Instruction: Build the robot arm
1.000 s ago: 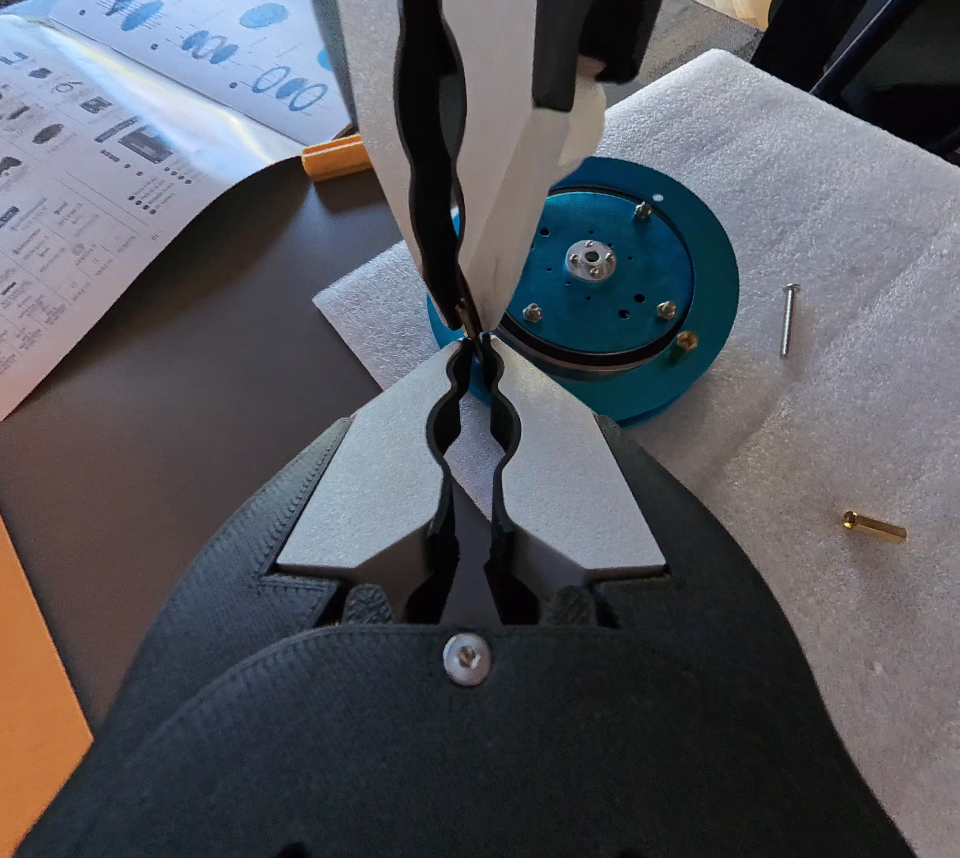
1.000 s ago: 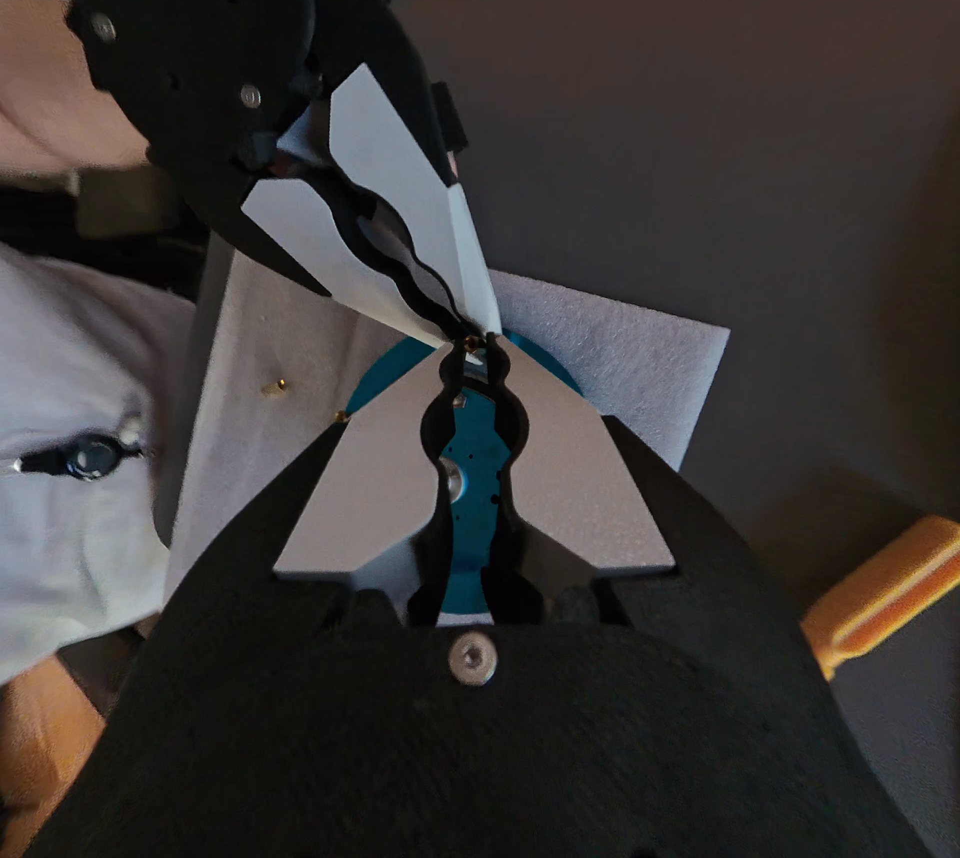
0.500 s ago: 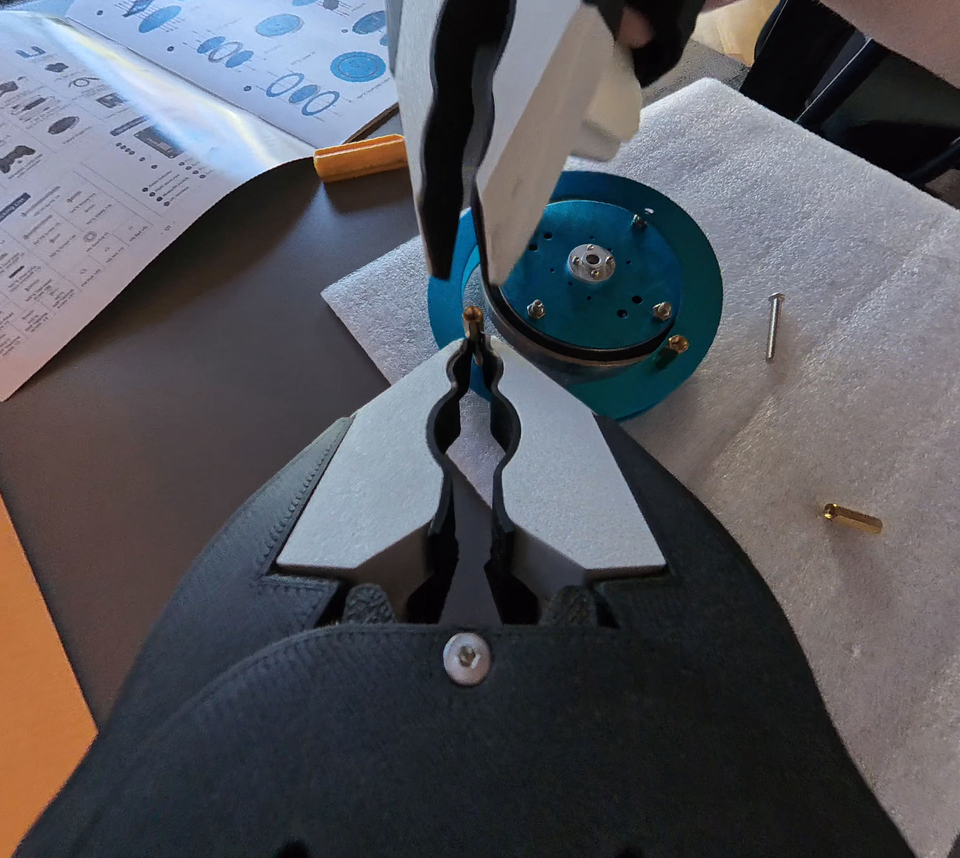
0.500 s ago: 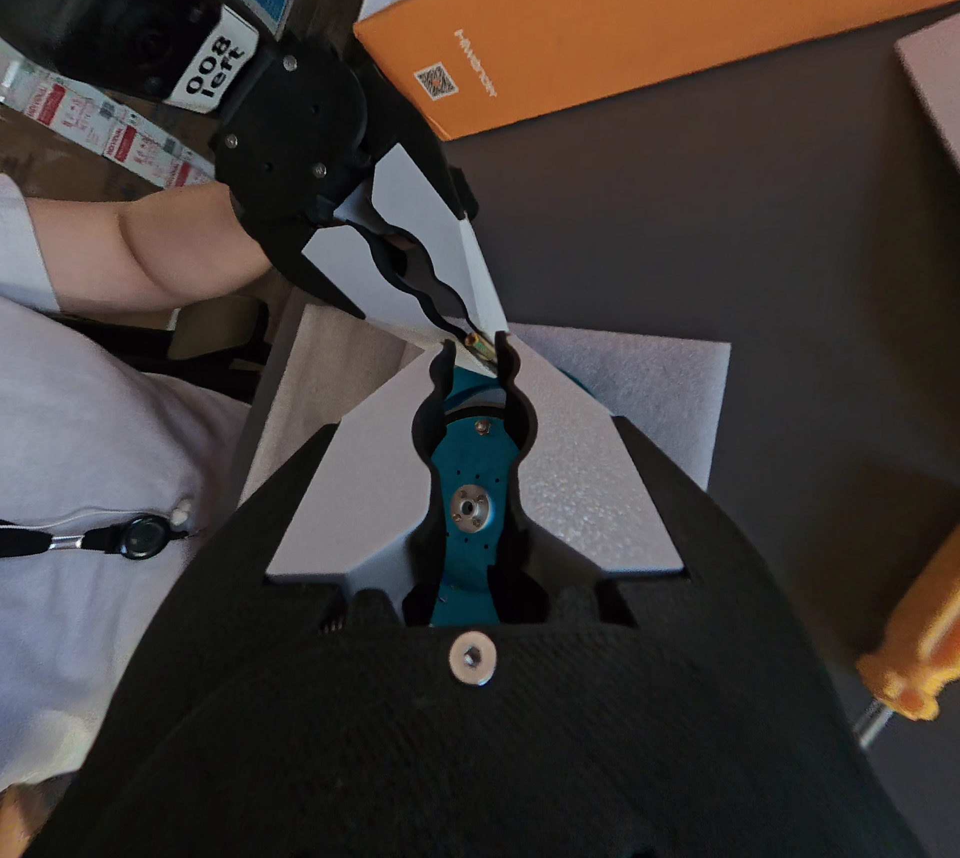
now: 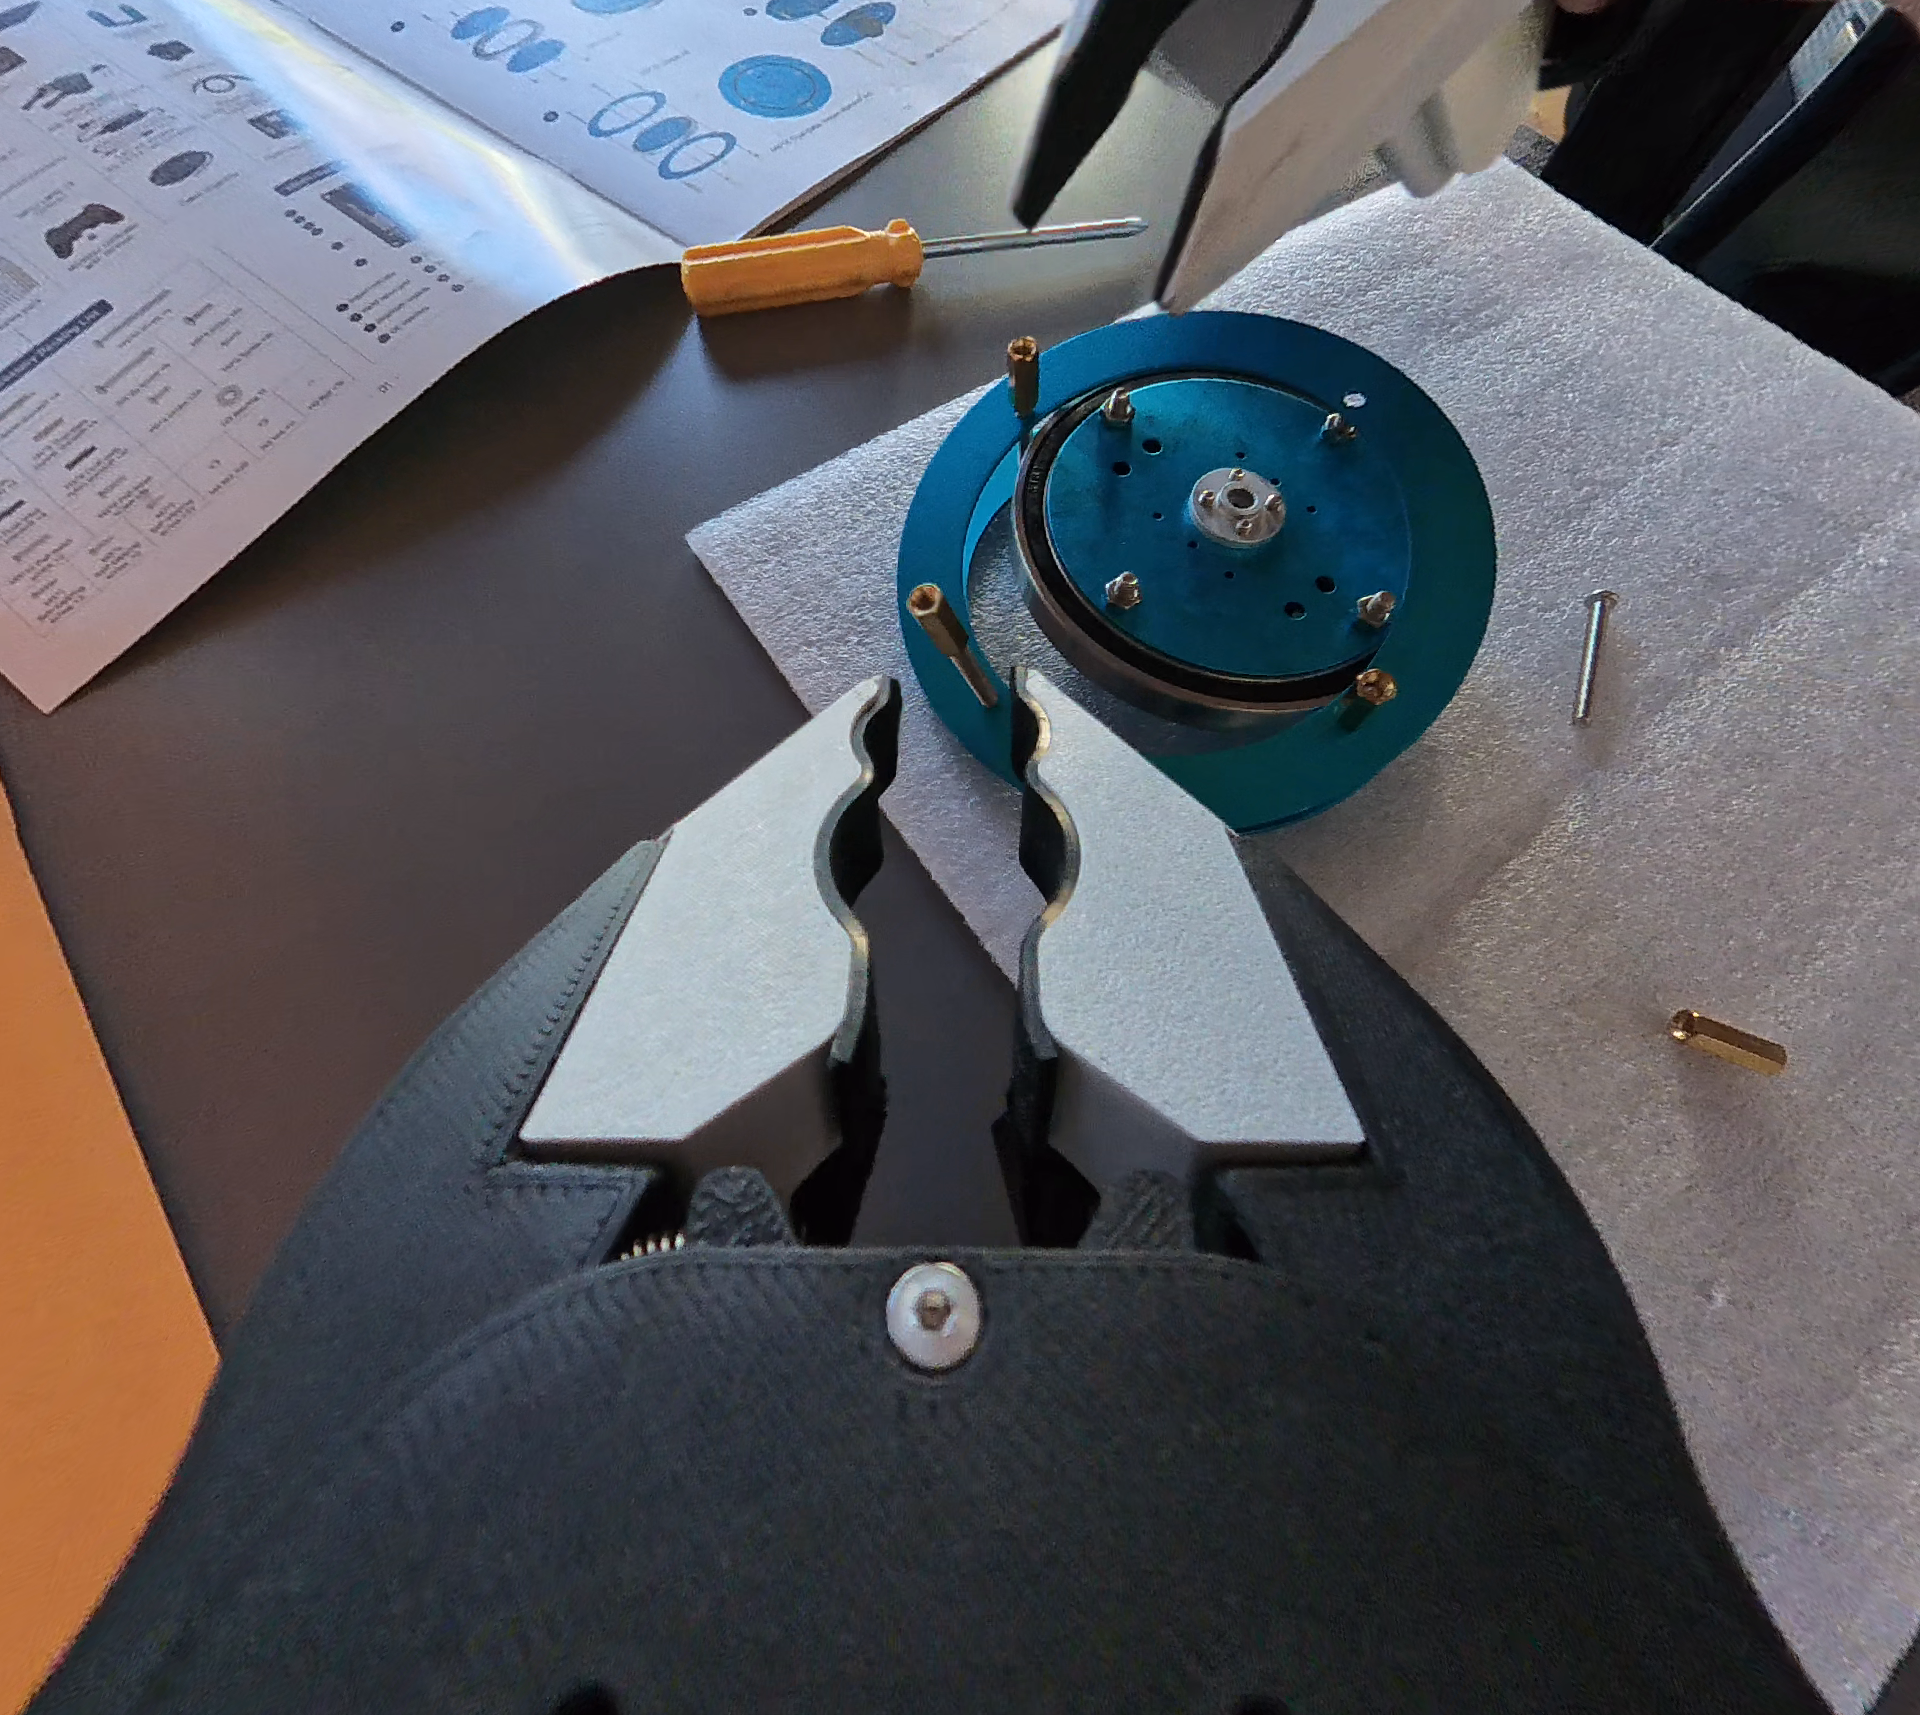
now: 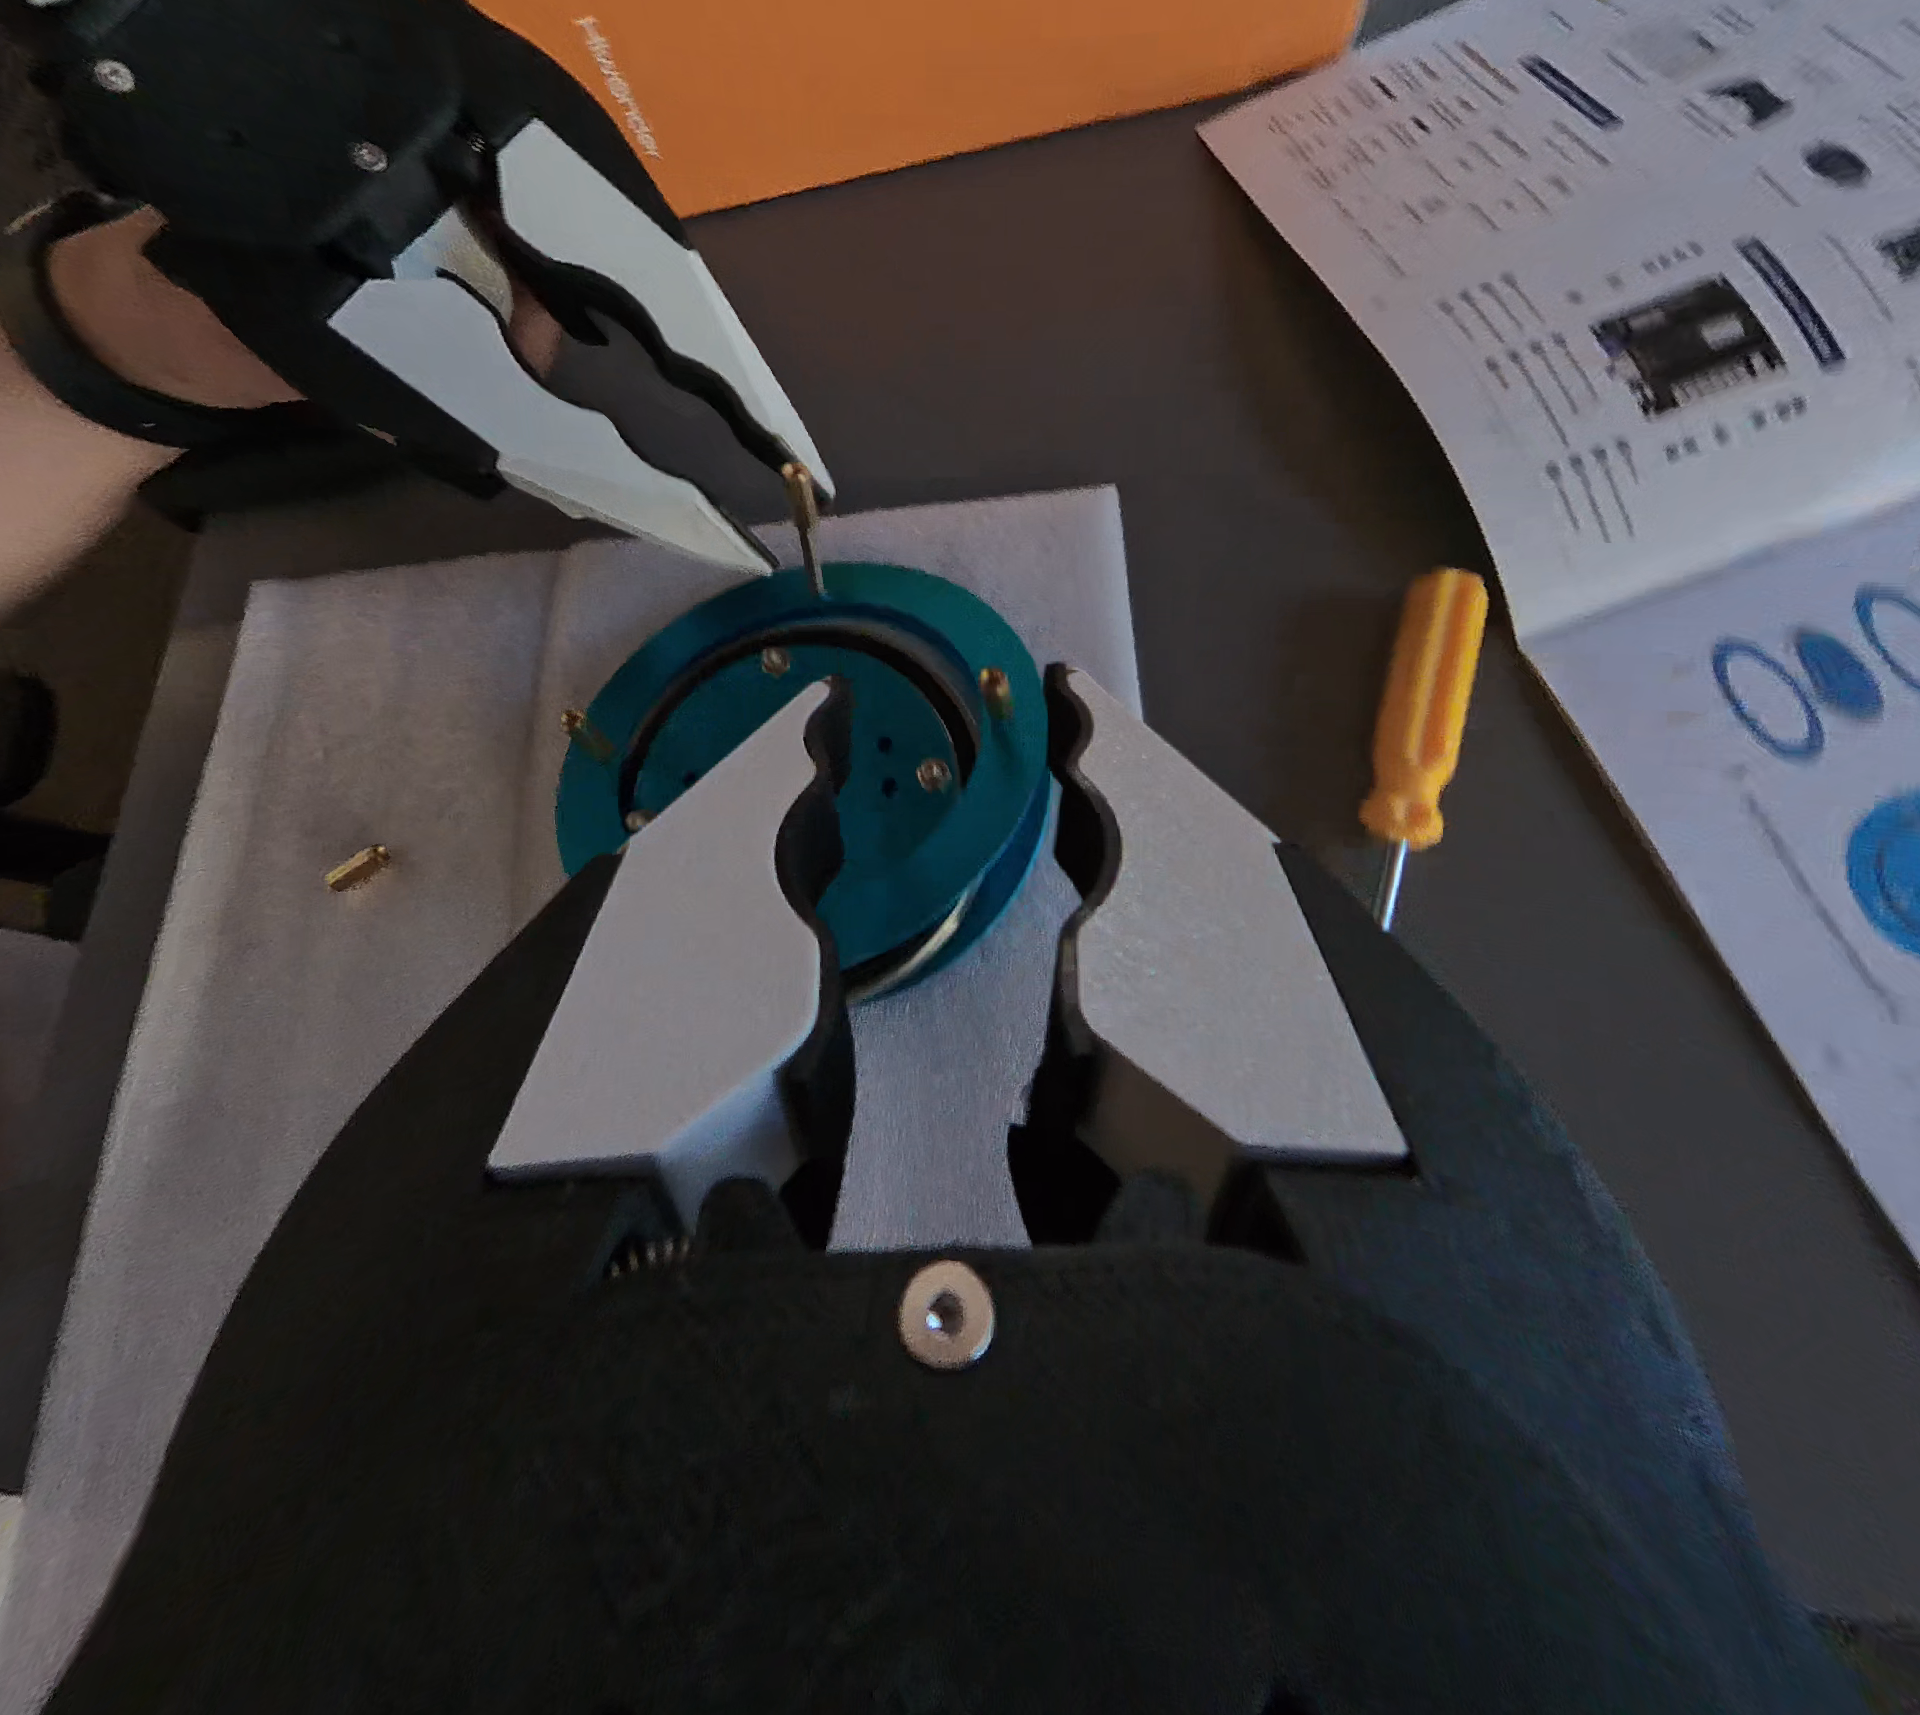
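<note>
A blue metal ring-and-disc assembly [image 5: 1455, 522] lies on a white foam sheet [image 5: 1662, 418]. A brass standoff [image 5: 951, 642] stands tilted on the ring's near edge. My left gripper [image 5: 956, 694] is open, its fingertips on either side of that standoff and not clamping it. Two more standoffs [image 5: 1023, 372] stand on the ring. My right gripper [image 6: 945, 683] is open and empty, hovering above the assembly [image 6: 997, 834]. In the right wrist view the left gripper [image 6: 795, 527] and the standoff [image 6: 800, 502] show at the ring's far edge.
A loose brass standoff [image 5: 1725, 1042] and a loose screw [image 5: 1590, 652] lie on the foam. A yellow-handled screwdriver [image 5: 800, 268] and an open instruction booklet [image 5: 312, 107] lie on the dark table. An orange box [image 6: 935, 3] stands behind the left gripper. The left gripper's tips are roughly 8 centimetres from the right gripper's. My right gripper's tips are some 10 centimetres from the yellow-handled screwdriver [image 5: 800, 268]. It is also in sight in the right wrist view [image 6: 1419, 697].
Both grippers were shut together on the standoff. The right gripper let go, opened and lifted away. The left gripper has now opened, leaving the standoff standing on the ring.
</note>
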Demonstrator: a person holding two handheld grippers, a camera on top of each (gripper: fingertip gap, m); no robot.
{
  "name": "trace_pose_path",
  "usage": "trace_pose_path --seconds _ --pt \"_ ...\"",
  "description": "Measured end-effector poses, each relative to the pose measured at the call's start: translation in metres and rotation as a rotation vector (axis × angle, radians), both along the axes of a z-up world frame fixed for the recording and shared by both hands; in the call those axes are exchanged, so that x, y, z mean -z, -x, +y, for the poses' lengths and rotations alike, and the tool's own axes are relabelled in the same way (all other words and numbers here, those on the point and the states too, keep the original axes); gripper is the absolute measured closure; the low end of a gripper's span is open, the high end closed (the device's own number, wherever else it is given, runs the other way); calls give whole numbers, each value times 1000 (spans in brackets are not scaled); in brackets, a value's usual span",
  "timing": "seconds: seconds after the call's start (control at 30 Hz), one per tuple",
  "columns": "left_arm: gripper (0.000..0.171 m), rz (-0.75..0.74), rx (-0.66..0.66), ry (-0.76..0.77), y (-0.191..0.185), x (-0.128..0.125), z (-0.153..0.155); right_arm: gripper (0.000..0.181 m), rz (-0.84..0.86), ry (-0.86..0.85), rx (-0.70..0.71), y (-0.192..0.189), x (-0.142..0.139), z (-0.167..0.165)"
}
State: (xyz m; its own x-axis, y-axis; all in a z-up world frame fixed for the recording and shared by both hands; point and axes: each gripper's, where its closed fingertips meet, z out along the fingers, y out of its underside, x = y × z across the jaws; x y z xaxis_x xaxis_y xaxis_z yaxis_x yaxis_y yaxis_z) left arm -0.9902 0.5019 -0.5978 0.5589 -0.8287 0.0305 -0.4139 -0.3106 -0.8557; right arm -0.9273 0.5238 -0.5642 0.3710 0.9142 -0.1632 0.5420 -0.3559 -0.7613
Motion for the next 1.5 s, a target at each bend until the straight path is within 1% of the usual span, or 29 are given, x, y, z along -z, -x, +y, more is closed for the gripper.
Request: trace_pose_path --seconds 0.13,0.17,0.2,0.23,0.33,0.43,0.53,0.7,0.77,0.8,0.83,0.9,0.93,0.97,1.0,1.03,1.07,1.1,1.2,1.33,1.4,1.43,1.5 --pt "153 11 6 39 -3 5 2 140 14 83 64 -17 11 -9" --pt "154 9 11 44 -5 5 3 140 20 84 71 -18 13 -11" --pt "160 6 19 44 -6 5 3 140 21 91 79 -20 16 -12" --pt "166 2 31 41 -9 4 3 140 15 109 87 -21 20 -14" --pt "168 9 39 8 -11 2 1 143 -20 163 93 -26 31 -22" --pt "169 -16 57 -19 -16 -4 -4 148 -5 194 105 -29 34 -26" --pt "169 -15 54 -16 -17 -4 -4 149 20 210 113 -31 33 -28" --pt "167 -20 42 -15 -15 -4 -3 148 6 221 122 -36 33 -29" --pt "161 -30 30 -20 -13 -6 -3 143 3 190 144 -39 26 -25" --pt "158 -37 20 -21 -11 -7 -3 142 16 156 151 -39 18 -21" --pt "156 -49 10 -24 -9 -9 -3 141 45 115 144 -36 6 -20" --pt "157 -75 -16 -38 -4 -13 -1 142 159 14 99 -20 -28 -19" --pt "157 -79 -31 -42 0 -14 1 142 207 -21 54 -7 -43 -22" --pt "156 -77 -44 -38 2 -14 3 140 213 -42 -14 6 -50 -29" --pt "155 -77 -54 -24 4 -12 5 141 166 -59 -54 17 -47 -30" --pt "153 -82 -56 -3 4 -11 6 142 77 -62 -80 24 -38 -27" --pt "152 -87 -51 18 4 -10 5 152 -22 -44 -102 28 -25 -22" --pt "152 -91 -42 33 3 -9 4 155 -94 -23 -133 33 -15 -20" --pt "152 -103 6 34 -3 -10 -2 157 -196 -45 -212 47 -4 -13" --pt "154 -105 66 7 -13 -13 -7 156 -285 29 -263 56 1 -16" --pt "157 -123 71 -16 -15 -17 -5 159 -301 -27 -282 59 -5 -14" --pt "158 -141 71 -35 -15 -21 -4 160 -294 -67 -280 60 -9 -11" --pt "158 -182 63 -76 -13 -30 -3 163 -184 -122 -262 65 -26 -11"
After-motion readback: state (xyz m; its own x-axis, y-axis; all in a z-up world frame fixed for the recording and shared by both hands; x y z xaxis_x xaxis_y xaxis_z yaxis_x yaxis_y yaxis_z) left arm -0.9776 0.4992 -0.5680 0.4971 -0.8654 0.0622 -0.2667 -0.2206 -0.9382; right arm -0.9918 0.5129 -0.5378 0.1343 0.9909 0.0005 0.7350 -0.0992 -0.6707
